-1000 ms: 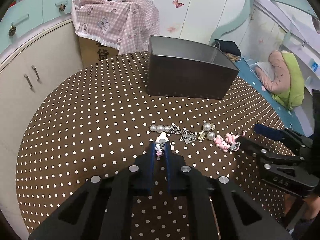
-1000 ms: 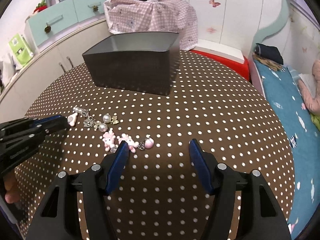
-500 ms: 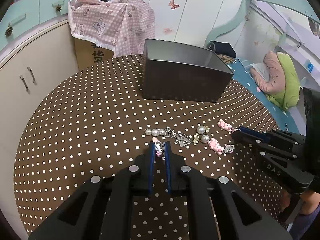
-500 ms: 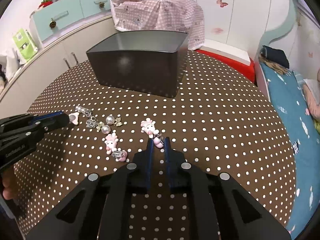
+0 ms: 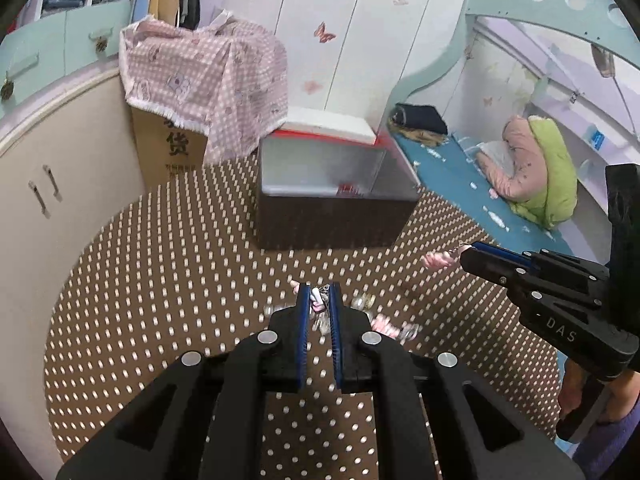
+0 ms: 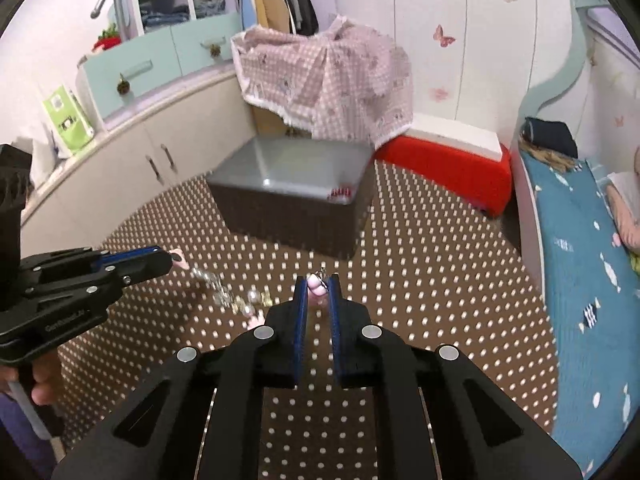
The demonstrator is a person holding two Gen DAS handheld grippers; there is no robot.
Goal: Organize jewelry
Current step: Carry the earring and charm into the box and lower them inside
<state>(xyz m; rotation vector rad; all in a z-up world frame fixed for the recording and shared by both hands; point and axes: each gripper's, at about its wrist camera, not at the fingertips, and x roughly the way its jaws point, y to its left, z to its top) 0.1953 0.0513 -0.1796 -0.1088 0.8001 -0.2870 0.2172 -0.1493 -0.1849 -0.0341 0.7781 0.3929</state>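
My left gripper [image 5: 319,293] is shut on one end of a pearl and charm chain [image 5: 362,302] and holds it above the dotted table; it also shows in the right wrist view [image 6: 160,258] with the chain [image 6: 224,294] hanging from it. My right gripper [image 6: 318,284] is shut on the pink charm end [image 6: 316,286] of the same jewelry; it shows in the left wrist view [image 5: 464,254] with the pink charm [image 5: 438,259]. The open dark box [image 5: 336,216] stands beyond both grippers and also shows in the right wrist view [image 6: 292,196].
The round table with a brown dotted cloth [image 5: 160,264] holds the box. A cardboard box under a pink checked cloth [image 5: 200,80] and a red stool [image 6: 444,160] stand behind the table. A bed [image 6: 580,264] lies to the right, cabinets [image 5: 48,168] to the left.
Both grippers have lifted off the table and moved toward the box, carrying the jewelry chain up between them. The views are blurred from the motion.
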